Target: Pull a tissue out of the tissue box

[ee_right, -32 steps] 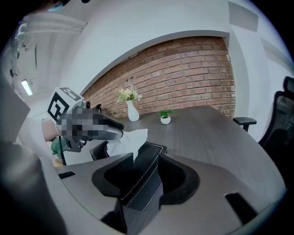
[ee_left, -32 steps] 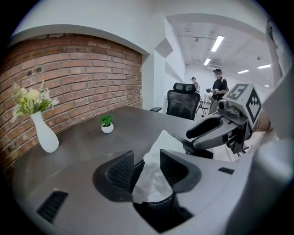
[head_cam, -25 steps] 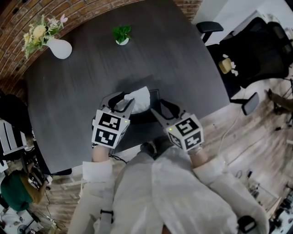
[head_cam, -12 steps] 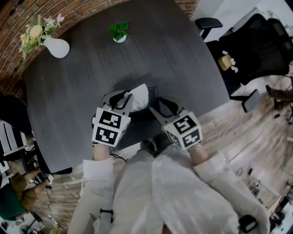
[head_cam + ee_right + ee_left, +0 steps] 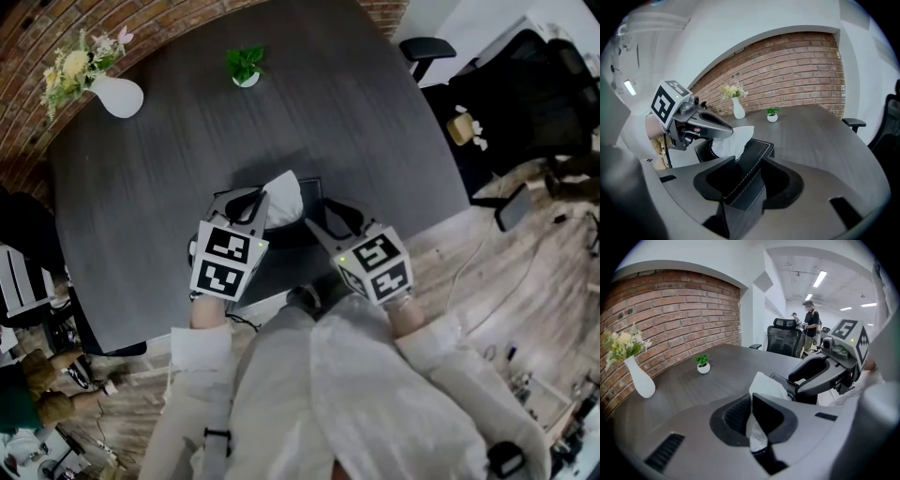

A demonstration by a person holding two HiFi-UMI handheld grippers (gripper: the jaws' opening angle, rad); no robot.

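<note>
Dark table (image 5: 141, 187) holds the box (image 5: 758, 146). Your right gripper (image 5: 744, 164) squeezes it steady, and your left gripper (image 5: 751, 400) pinches the tissue (image 5: 766, 384) tight. Next, I think, pull up slowly.

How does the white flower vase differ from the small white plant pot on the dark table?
The white flower vase is larger, bulbous with a narrow neck; the small white plant pot is low and squat. The vase holds pale flowers on long stems; the pot holds short green leaves. Both are white and stand near the brick wall.
</note>
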